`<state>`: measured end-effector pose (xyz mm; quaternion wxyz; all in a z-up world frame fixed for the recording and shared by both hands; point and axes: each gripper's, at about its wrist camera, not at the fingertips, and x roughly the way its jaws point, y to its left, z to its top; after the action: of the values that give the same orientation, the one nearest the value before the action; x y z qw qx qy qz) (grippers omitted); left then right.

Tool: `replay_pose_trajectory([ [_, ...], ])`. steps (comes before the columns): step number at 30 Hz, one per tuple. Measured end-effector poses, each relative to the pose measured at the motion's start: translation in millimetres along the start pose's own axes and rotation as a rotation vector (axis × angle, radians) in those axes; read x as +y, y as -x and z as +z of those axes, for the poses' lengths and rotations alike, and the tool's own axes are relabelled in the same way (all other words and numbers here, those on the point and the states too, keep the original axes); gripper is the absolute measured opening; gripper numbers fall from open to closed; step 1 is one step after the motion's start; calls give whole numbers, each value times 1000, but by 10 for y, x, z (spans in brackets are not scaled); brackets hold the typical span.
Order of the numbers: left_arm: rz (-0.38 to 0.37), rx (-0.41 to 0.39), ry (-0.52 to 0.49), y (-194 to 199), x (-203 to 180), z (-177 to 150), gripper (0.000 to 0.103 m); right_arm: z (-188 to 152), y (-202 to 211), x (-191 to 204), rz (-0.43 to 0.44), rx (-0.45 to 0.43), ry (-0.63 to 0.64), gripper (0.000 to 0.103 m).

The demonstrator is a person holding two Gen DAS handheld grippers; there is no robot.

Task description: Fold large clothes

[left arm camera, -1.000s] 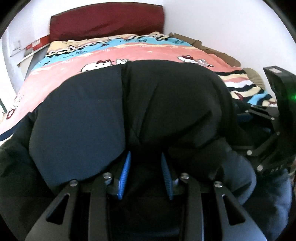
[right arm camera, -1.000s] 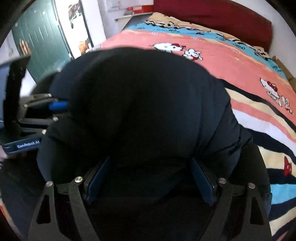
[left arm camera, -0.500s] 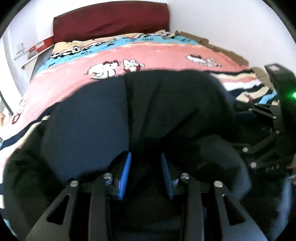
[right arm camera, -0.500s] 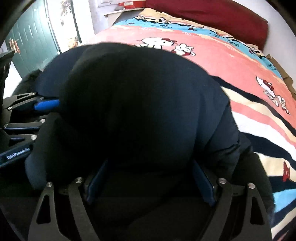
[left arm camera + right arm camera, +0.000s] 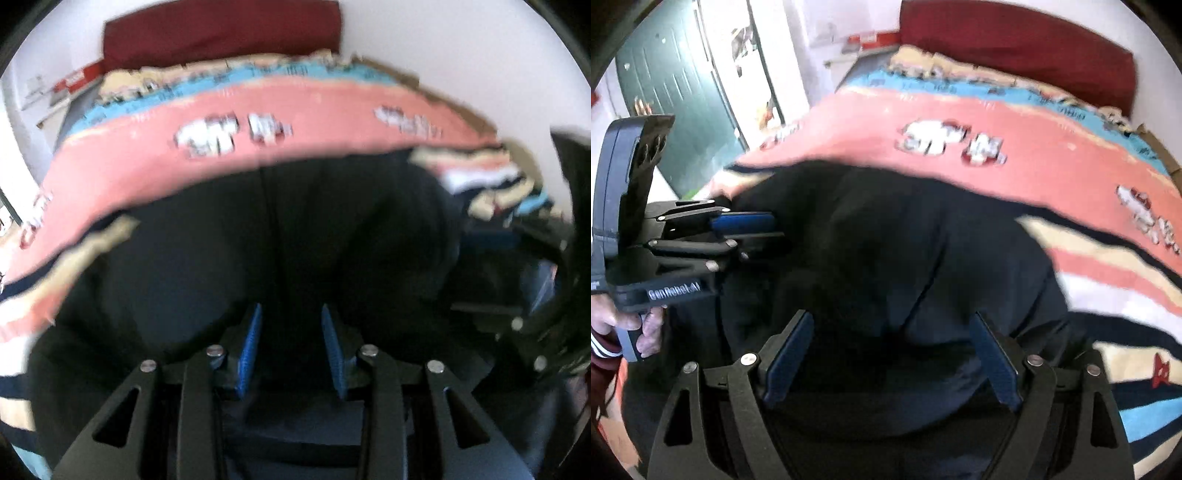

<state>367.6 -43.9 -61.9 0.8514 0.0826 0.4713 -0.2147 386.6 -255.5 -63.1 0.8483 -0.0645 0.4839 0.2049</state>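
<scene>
- Dark navy padded jacket [image 5: 207, 258] bunched on the striped cartoon blanket [image 5: 258, 107], filling the left wrist view; left gripper [image 5: 291, 350] narrowly parted, blue pads [image 5: 251, 347] pinching a fold of it. Heavily blurred; right edge a dark smear.
- Same jacket [image 5: 923, 258] heaped in the right wrist view; right gripper [image 5: 892, 354] spread wide, clamping a thick bundle. Left gripper [image 5: 746, 229] biting the jacket's far edge, tips buried in cloth; hand [image 5: 646, 328] cut off.

Left gripper [image 5: 290, 347] clamped on dark navy garment [image 5: 207, 258], fabric bunched between blue pads [image 5: 251, 347]. Striped pink blanket [image 5: 314, 110] beyond. Right gripper [image 5: 535, 295] at frame right edge, blurred.
</scene>
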Motion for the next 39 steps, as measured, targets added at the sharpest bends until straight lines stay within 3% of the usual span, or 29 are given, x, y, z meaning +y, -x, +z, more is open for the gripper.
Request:
replay_pose_trajectory([
  [3,18,-25,-10,-152,-103,-225,32,-164,-307,40,-46,77,48,86],
  [6,-17,-31,47,-280,-23,-242,31,-238,-561,-5,-92,93,40,87],
  [12,30,-35,36,-449,-38,-166,31,-166,-760,-12,-174,88,55,89],
  [17,-7,-21,41,-168,6,-131,32,-106,-579,55,-177,112,62,88],
  [21,-34,-91,77,262,171,-94,32,-80,-46,73,-132,-6,36,88],
  [26,25,-124,128,358,462,152,32,99,250,50,-128,-98,15,88],
  [29,29,-101,156,180,560,271,32,256,107,11,-133,-112,-16,88],
  [32,53,-42,142,-132,507,196,32,193,-179,7,-141,-57,-23,88],
  [34,58,-44,132,-247,450,81,32,86,-464,-47,-126,17,-45,88],
  [39,58,-60,142,-365,424,19,32,-25,-720,-106,-151,41,-42,90],
])
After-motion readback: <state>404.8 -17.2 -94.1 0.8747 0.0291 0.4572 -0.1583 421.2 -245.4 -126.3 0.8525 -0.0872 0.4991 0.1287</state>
